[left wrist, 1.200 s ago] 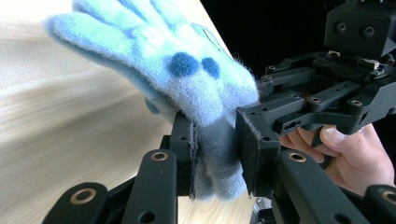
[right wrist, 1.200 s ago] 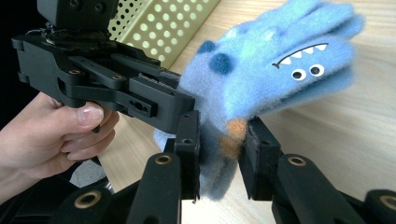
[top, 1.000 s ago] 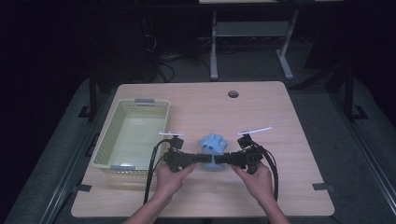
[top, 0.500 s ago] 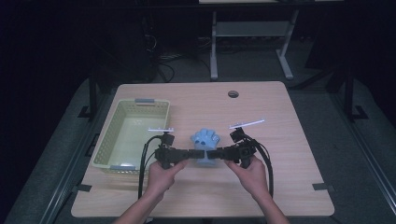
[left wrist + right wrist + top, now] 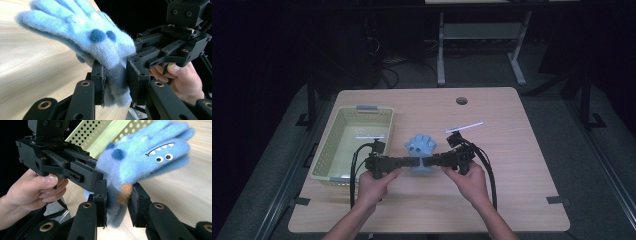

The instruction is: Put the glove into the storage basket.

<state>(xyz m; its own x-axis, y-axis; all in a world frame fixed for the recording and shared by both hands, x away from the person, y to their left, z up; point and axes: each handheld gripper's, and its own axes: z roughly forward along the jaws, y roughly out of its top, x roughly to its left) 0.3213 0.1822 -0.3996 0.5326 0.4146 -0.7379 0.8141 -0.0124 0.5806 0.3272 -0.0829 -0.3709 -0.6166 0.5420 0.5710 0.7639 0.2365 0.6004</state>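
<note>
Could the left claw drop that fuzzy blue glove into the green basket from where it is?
Probably yes: the basket sits open right beside the left claw, though the right claw grips the glove too.

- You have a fuzzy blue knitted glove (image 5: 420, 148) with a monster face: white zigzag teeth, two small white eyes, dark blue spots and an orange patch near the cuff
- Its cuff is pinched from both sides, by your left gripper (image 5: 115, 83) and your right gripper (image 5: 118, 202), and hangs down between the jaws
- Its fingers stick up and away from you, lifted off the wooden table (image 5: 512, 165), just right of the pale green perforated plastic basket (image 5: 343, 145)
</note>
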